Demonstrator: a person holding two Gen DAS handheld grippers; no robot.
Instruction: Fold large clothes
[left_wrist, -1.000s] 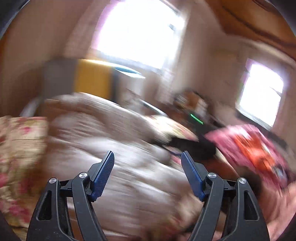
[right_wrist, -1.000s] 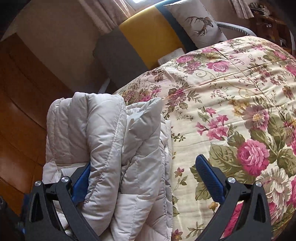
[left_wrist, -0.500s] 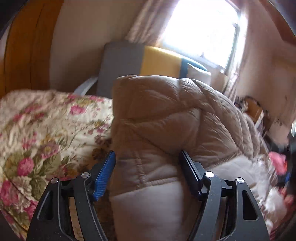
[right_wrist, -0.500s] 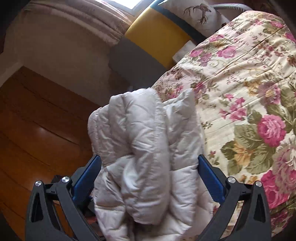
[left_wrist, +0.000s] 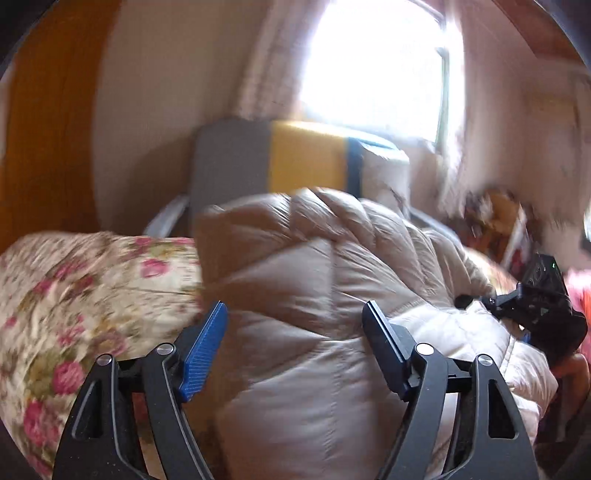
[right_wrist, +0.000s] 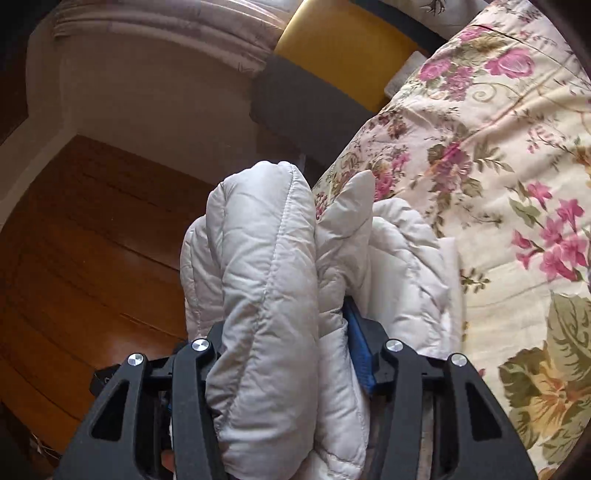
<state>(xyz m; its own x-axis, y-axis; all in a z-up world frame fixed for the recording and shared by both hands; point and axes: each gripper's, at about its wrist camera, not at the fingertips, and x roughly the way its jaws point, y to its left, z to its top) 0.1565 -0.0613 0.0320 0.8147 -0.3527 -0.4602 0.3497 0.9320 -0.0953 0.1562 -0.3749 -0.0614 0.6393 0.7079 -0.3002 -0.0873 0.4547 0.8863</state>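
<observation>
A pale beige quilted puffer jacket lies bunched on the floral bedspread. My left gripper is open, its blue-padded fingers on either side of a thick fold of the jacket. In the right wrist view my right gripper is shut on a thick roll of the same jacket and holds it near the bed's edge, over the floral bedspread. The right gripper also shows at the right of the left wrist view.
A grey, yellow and blue chair stands beyond the bed under a bright window. A wooden door or wardrobe is left of the bed. Cluttered furniture and red fabric lie at the right.
My right gripper has closed on the jacket roll. My left gripper swung in from the room view and now straddles the jacket fold, still open.
</observation>
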